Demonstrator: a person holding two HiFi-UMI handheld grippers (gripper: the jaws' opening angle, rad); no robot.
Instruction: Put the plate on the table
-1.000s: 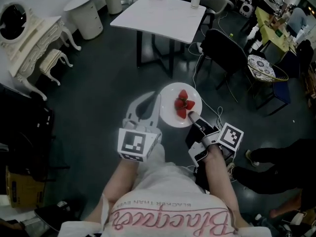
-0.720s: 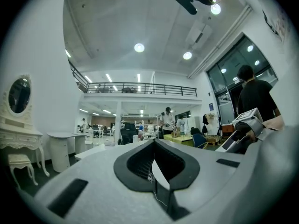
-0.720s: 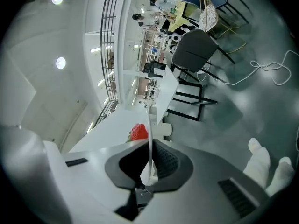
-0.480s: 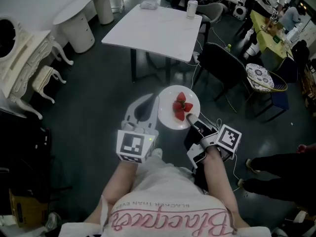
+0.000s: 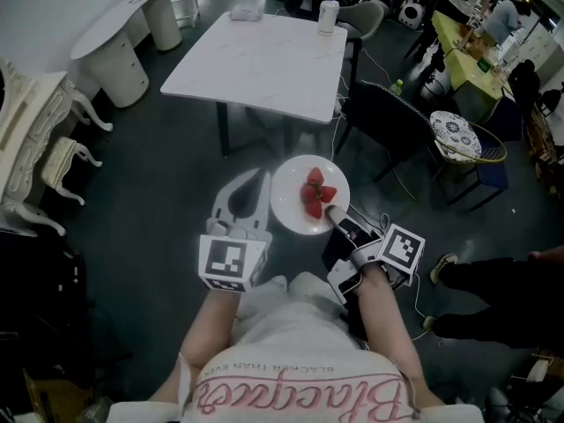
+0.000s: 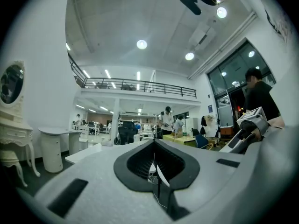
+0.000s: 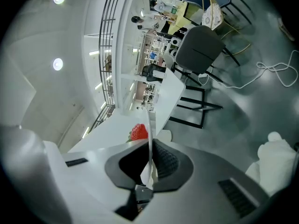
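A white plate [image 5: 293,203] with a few red strawberries [image 5: 315,192] is carried in the air over the dark floor. My right gripper [image 5: 332,216] is shut on its near right rim. In the right gripper view the plate's edge [image 7: 149,135] runs between the jaws, with a strawberry [image 7: 138,131] just beyond. My left gripper [image 5: 256,181] hangs beside the plate on its left, apart from it, jaws together and holding nothing; its own view shows the closed jaws [image 6: 155,168]. The white table [image 5: 264,55] stands ahead of the plate.
On the table's far end stand a can [image 5: 328,16] and a small white object [image 5: 244,13]. A black chair [image 5: 388,117] stands at the table's right. A cream vanity and stool [image 5: 40,139] are at the left, cables [image 5: 407,196] lie on the floor, and a person's legs [image 5: 493,280] are at the right.
The table has come nearer and lower in the head view as I walk toward it. Both grippers and the plate keep their hold and spacing.
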